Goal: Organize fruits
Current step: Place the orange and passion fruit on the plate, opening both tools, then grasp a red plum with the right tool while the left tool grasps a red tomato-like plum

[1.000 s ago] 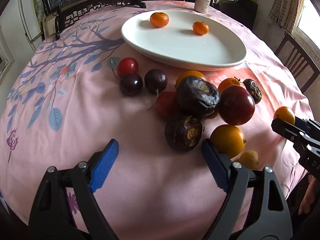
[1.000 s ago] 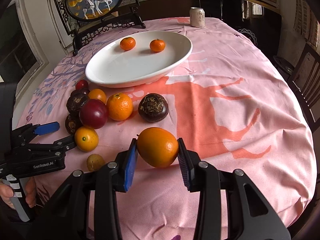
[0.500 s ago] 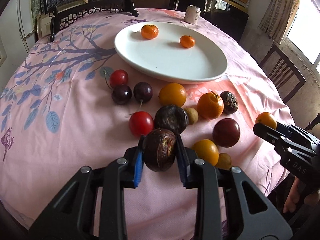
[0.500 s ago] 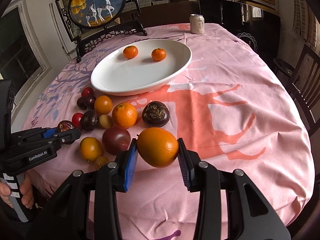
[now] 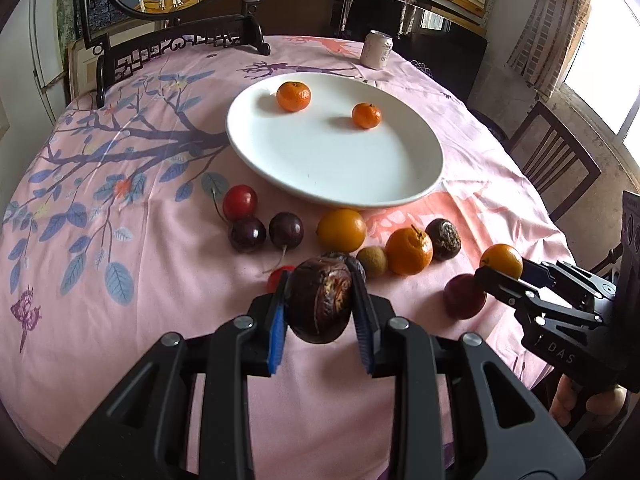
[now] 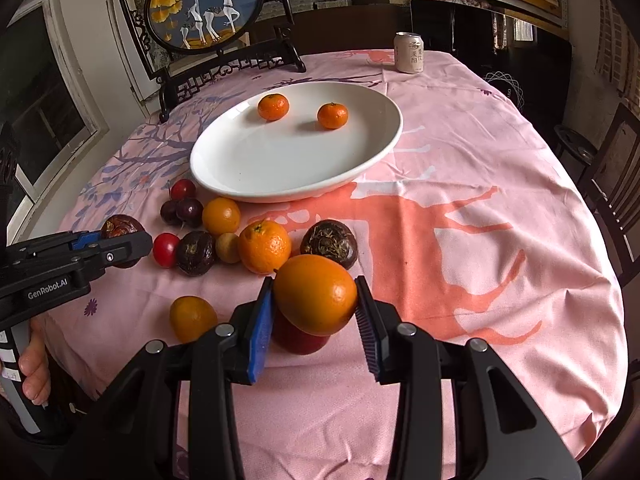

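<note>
My left gripper (image 5: 320, 312) is shut on a dark wrinkled passion fruit (image 5: 320, 300) and holds it above the cloth. My right gripper (image 6: 316, 304) is shut on an orange (image 6: 315, 294), also lifted. A white plate (image 5: 336, 184) holds two tangerines (image 5: 293, 96). Loose fruit lies in front of the plate: cherries and plums (image 5: 247, 234), an orange (image 5: 409, 250), another passion fruit (image 5: 443, 239), a small yellow-brown fruit (image 5: 372, 261). In the right wrist view the plate (image 6: 280, 184) and the left gripper (image 6: 116, 240) show as well.
A drink can (image 5: 377, 49) stands at the table's far edge. A framed round picture on a dark stand (image 6: 204, 4) is at the back left. Wooden chairs (image 5: 556, 160) stand to the right of the pink tablecloth (image 5: 120, 320).
My left gripper closed on the passion fruit and lifted it clear of the fruit pile. My right gripper rose a little with the orange still in it.
</note>
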Motion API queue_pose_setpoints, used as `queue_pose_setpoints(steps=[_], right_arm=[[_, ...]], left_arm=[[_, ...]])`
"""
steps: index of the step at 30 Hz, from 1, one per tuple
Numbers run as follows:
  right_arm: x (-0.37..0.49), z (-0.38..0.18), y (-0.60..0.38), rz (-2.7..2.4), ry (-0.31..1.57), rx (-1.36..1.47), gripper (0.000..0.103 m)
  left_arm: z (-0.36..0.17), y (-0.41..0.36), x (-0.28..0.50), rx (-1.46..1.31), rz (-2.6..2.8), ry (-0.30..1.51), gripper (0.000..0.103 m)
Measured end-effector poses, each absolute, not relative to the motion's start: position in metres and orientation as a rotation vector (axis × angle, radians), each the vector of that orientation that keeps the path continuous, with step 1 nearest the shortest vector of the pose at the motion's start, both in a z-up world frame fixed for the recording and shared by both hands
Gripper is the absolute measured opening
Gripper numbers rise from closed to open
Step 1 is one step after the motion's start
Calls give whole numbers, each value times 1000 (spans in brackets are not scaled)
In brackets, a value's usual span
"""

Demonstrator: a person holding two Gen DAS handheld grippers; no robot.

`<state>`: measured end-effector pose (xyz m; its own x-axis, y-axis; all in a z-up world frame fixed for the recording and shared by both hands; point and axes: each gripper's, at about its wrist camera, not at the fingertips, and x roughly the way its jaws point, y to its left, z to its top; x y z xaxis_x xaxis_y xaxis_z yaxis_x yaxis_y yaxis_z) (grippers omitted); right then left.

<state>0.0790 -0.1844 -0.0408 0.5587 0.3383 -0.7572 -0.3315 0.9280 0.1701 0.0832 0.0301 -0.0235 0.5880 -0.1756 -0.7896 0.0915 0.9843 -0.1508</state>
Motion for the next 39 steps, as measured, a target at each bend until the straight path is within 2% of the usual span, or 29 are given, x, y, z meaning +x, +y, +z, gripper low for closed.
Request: queue_pose_setpoints(steps=[7, 13, 22, 23, 24, 25, 26, 30, 33, 39], right_arm=[[146, -9, -164, 438, 841, -96, 40], [241, -24, -149, 392, 892, -144, 39], [285, -46, -152, 368, 955, -143, 40], [286, -47, -152, 366, 952, -145, 41], [286, -46, -151, 362, 939, -149, 50], [284, -42, -151, 347, 914, -159, 58], [280, -37, -152, 333, 886, -171, 59], [253, -12, -158, 334, 830, -189, 59], [219, -1, -167, 330, 834, -178, 60], [132, -11, -186, 352, 829, -95, 61]], left_arm=[[1, 33, 188, -47, -119, 961, 29], [-23, 17, 290, -95, -119, 1060, 30], [-42, -3, 339, -91, -116, 1101, 31], [-40, -3, 340, -93, -113, 1096, 32], [-37, -3, 338, -95, -111, 1088, 48], [-31, 0, 335, -102, -112, 1072, 69], [-23, 3, 329, -105, -101, 1040, 73], [9, 25, 292, -116, -102, 959, 73], [21, 48, 245, -132, -70, 919, 81], [1, 79, 135, -109, 38, 846, 87]])
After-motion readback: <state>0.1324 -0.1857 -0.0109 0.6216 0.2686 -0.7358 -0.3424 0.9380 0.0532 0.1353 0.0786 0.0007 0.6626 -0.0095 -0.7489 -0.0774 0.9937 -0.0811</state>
